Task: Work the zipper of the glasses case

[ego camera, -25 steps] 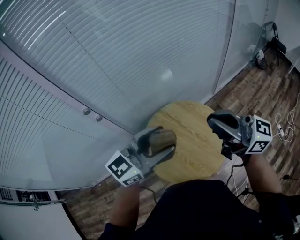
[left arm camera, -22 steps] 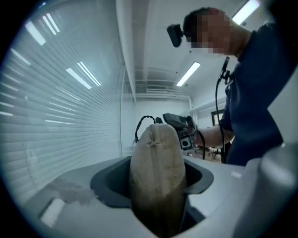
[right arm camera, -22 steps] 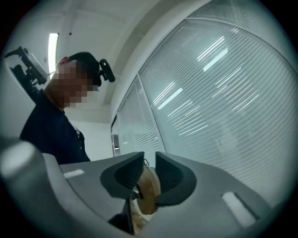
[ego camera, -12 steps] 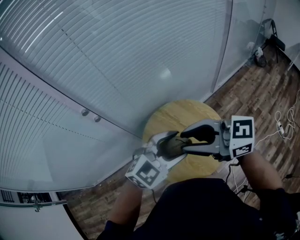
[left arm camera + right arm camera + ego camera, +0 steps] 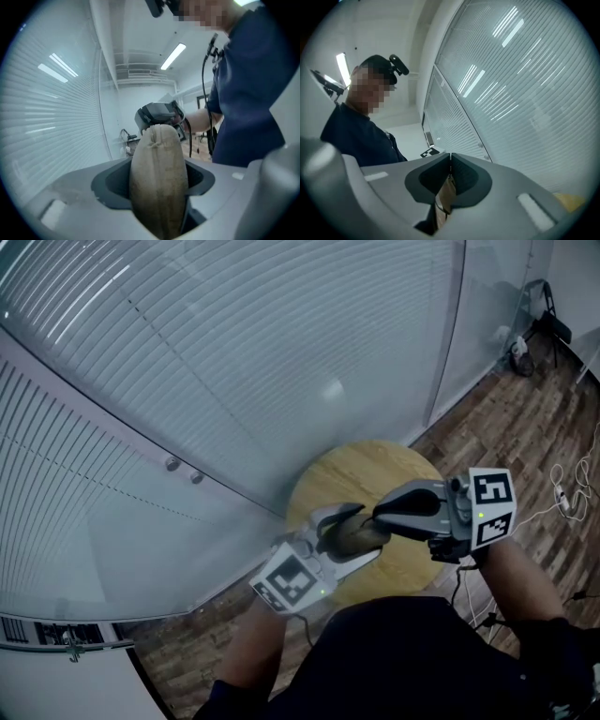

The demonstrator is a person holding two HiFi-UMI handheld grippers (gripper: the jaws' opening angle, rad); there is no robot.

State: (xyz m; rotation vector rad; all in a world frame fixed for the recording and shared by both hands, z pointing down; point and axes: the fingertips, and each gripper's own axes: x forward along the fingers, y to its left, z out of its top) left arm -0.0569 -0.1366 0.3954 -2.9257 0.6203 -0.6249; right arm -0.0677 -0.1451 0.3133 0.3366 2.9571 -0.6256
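Observation:
A tan-brown glasses case (image 5: 359, 532) is held above the round wooden table (image 5: 394, 465). My left gripper (image 5: 349, 538) is shut on it across its width. In the left gripper view the case (image 5: 158, 183) stands on end between the jaws and hides their inner faces. My right gripper (image 5: 378, 514) comes in from the right and meets the case's near end. Its jaws have just closed: in the right gripper view the right gripper (image 5: 450, 161) has its tips together, and a thin tan zipper pull (image 5: 446, 199) is pinched just behind them.
A curved glass wall with blinds (image 5: 234, 352) runs behind the table. Wooden floor (image 5: 525, 418) lies to the right, with cables (image 5: 567, 498) and a dark stand (image 5: 544, 320) at the far corner. The person's dark-clad body (image 5: 412, 662) is below the grippers.
The right gripper swung left from beside the table to the case's end, opened partly, then shut there. The left gripper shifted right and rolled, carrying the case with it.

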